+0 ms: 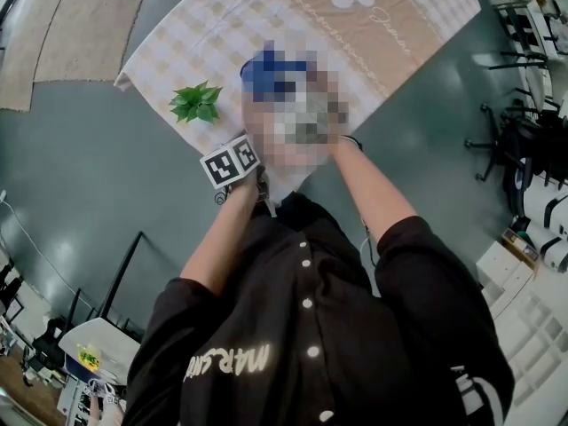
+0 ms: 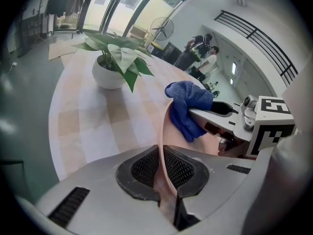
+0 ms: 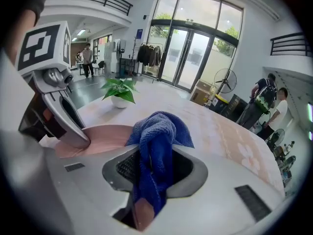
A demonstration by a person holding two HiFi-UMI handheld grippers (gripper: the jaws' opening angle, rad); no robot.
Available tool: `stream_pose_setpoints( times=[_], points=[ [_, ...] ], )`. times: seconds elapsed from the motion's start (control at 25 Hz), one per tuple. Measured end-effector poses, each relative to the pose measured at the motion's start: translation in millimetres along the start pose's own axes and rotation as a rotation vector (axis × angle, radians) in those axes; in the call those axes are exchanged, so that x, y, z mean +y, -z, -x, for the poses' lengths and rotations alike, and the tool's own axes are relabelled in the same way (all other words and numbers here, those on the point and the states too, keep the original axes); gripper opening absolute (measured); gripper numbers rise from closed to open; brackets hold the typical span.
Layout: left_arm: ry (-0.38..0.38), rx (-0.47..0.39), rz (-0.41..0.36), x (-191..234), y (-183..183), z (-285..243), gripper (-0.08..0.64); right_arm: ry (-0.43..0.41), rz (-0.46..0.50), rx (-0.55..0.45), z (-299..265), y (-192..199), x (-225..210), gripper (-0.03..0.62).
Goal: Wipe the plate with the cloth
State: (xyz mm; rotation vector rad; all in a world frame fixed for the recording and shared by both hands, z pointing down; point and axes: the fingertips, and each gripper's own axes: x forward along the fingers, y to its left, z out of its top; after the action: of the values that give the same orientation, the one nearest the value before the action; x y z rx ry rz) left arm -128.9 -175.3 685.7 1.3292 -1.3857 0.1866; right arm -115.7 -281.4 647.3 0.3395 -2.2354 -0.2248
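Observation:
In the left gripper view my left gripper (image 2: 164, 168) is shut on the rim of a pale pink plate (image 2: 208, 142), which stands on edge above the table. A blue cloth (image 2: 188, 106) lies against the plate's face, carried by my right gripper (image 2: 230, 119). The right gripper view shows my right gripper (image 3: 154, 168) shut on the bunched blue cloth (image 3: 156, 131), which touches the pink plate (image 3: 105, 137) just ahead. My left gripper's marker cube (image 3: 41, 45) stands at the left there. From the head view, the blue cloth (image 1: 266, 74) and the left marker cube (image 1: 231, 161) show; a mosaic patch hides the plate.
A potted green plant (image 1: 195, 103) stands on the table's checked cloth (image 1: 222, 25), left of the grippers. The table edge (image 1: 146, 96) runs close by, with green floor beyond. Several people (image 3: 266, 104) stand by a fan in the background. Office chairs (image 1: 510, 140) sit at the right.

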Motion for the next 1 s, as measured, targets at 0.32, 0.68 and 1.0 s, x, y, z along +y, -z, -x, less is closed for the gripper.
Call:
stream_pose_setpoints(
  times=[0.32,0.68,1.0],
  points=[
    [-0.002,-0.008,-0.003,-1.2,0.2,0.8,0.037,-0.001,-0.007,0.022,-3.2,2.4,-0.2,0.110],
    [-0.001,-0.034,0.042,0.8,-0.1,0.5,0.031,-0.001,0.036,0.050,-3.2,6.7,-1.5,0.110],
    [-0.024,-0.062,0.066,0.3,0.1,2.1,0.029,0.007,0.045,0.072,3.5,17.3,-5.6,0.110]
  ],
)
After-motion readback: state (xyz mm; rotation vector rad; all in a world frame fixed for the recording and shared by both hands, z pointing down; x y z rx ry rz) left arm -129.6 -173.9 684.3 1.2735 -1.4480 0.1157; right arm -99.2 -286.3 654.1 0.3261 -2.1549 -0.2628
